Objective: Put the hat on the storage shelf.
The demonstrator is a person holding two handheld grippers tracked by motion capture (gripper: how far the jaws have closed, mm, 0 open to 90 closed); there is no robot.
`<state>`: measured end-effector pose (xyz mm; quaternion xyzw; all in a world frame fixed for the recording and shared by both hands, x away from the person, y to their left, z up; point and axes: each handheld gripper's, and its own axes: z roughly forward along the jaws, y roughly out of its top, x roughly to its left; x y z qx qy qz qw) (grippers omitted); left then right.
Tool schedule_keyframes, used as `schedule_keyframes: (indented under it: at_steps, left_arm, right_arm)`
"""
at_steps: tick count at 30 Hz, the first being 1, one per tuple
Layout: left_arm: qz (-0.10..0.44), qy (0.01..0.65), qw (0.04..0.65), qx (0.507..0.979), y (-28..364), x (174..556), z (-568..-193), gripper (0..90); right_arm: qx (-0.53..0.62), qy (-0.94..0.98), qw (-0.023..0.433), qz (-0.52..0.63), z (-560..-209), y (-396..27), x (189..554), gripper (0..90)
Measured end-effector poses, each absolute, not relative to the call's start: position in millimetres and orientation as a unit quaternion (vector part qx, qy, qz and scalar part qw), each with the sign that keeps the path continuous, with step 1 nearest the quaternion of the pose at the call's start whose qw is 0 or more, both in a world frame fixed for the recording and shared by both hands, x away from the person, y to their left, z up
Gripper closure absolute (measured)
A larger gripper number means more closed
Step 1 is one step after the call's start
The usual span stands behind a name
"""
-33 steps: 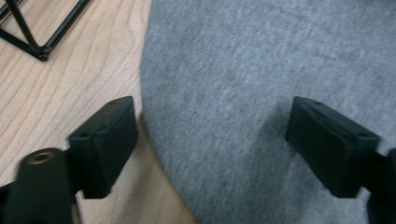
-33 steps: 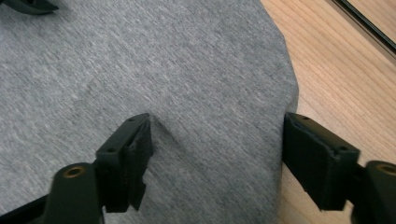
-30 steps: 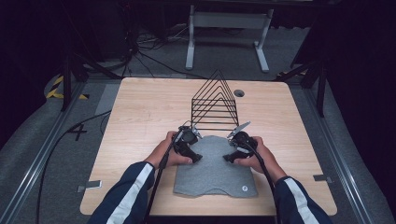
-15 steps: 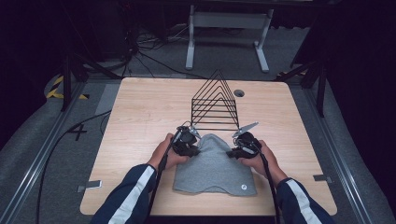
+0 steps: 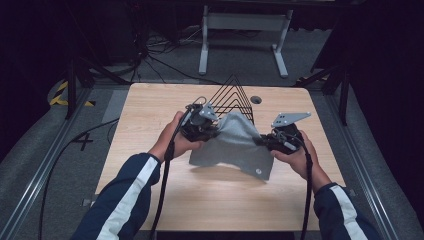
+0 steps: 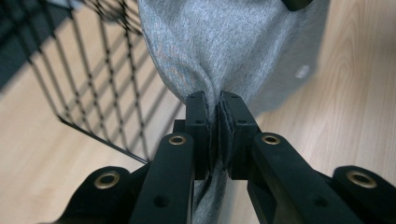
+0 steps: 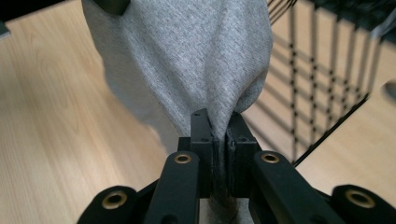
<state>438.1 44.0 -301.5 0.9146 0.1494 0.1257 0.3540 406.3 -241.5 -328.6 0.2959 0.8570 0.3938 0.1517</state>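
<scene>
A grey cloth (image 5: 234, 144) hangs above the wooden table (image 5: 150, 115), held up by both grippers. My left gripper (image 5: 214, 130) is shut on the cloth's left upper edge; in the left gripper view the fabric (image 6: 233, 46) bunches between the closed jaws of the left gripper (image 6: 218, 100). My right gripper (image 5: 264, 142) is shut on the right edge, and in the right gripper view the cloth (image 7: 187, 51) drapes away from the pinched jaws of the right gripper (image 7: 218, 119). The cloth's lower part sags toward the table, a small round tag (image 5: 258, 171) showing near its bottom corner.
A black wire rack (image 5: 235, 97) with triangular dividers stands at the table's far middle, just behind the cloth; its bars (image 6: 93, 93) (image 7: 317, 79) are close beside both grippers. A small round hole (image 5: 256, 100) sits in the tabletop by the rack. Cables trail on the floor at left.
The cloth lay flat on the table a second ago; both grippers have lifted it up and away from me toward the rack, and the hands have moved apart.
</scene>
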Motion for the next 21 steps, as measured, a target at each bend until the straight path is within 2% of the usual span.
schedule_keyframes:
  at_steps: [4, 6, 8, 16, 21]
  left_arm:
    - [0.142, 0.148, 0.366, 0.908, 44, 441, -281, 82.7]
    - [0.151, 0.146, 0.368, 0.906, 45, 445, -271, 82.7]
    - [0.154, 0.145, 0.374, 0.903, 46, 450, -261, 82.7]
    - [0.18, 0.156, 0.407, 0.882, 49, 475, -214, 82.9]
    - [0.196, 0.167, 0.42, 0.87, 45, 491, -195, 82.9]
  right_arm:
    - [0.29, 0.854, 0.17, 0.396, -309, -242, 410, 84.5]
    - [0.278, 0.853, 0.197, 0.395, -282, -240, 417, 84.5]
    - [0.276, 0.853, 0.202, 0.394, -277, -239, 418, 84.5]
    - [0.272, 0.841, 0.256, 0.393, -217, -233, 441, 84.5]
    - [0.281, 0.825, 0.279, 0.404, -195, -233, 459, 84.6]
